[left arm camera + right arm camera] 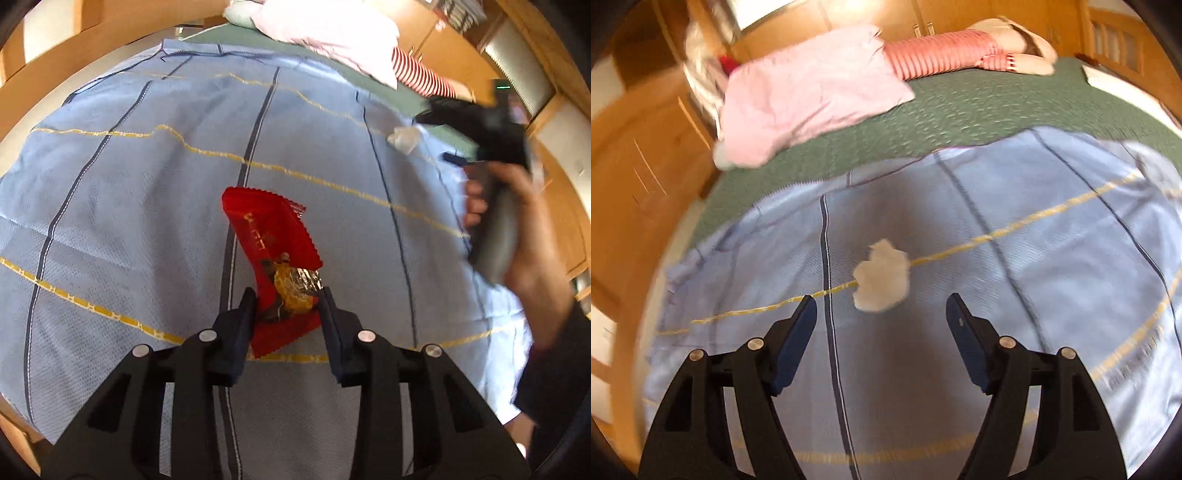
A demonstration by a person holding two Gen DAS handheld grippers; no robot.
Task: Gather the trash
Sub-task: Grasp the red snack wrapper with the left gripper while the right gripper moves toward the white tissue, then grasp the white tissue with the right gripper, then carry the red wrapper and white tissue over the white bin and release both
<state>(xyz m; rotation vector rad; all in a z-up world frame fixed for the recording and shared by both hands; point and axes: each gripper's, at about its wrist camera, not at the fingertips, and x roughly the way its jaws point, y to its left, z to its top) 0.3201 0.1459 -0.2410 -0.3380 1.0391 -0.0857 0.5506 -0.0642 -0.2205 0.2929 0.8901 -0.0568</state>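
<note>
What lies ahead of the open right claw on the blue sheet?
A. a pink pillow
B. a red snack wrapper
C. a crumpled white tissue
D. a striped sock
C: the right claw is open just short of a crumpled white tissue on the blue sheet.

A red snack wrapper [275, 258], crinkled, with serrated edges, gold lettering and torn-open silver foil inside, stands tilted between the left gripper [288, 295] fingers, its lower end pinched there, its top leaning away to the left. A crumpled white tissue [881, 277] lies on the blue bedspread just ahead of the spread-fingered right gripper [881, 314].
</note>
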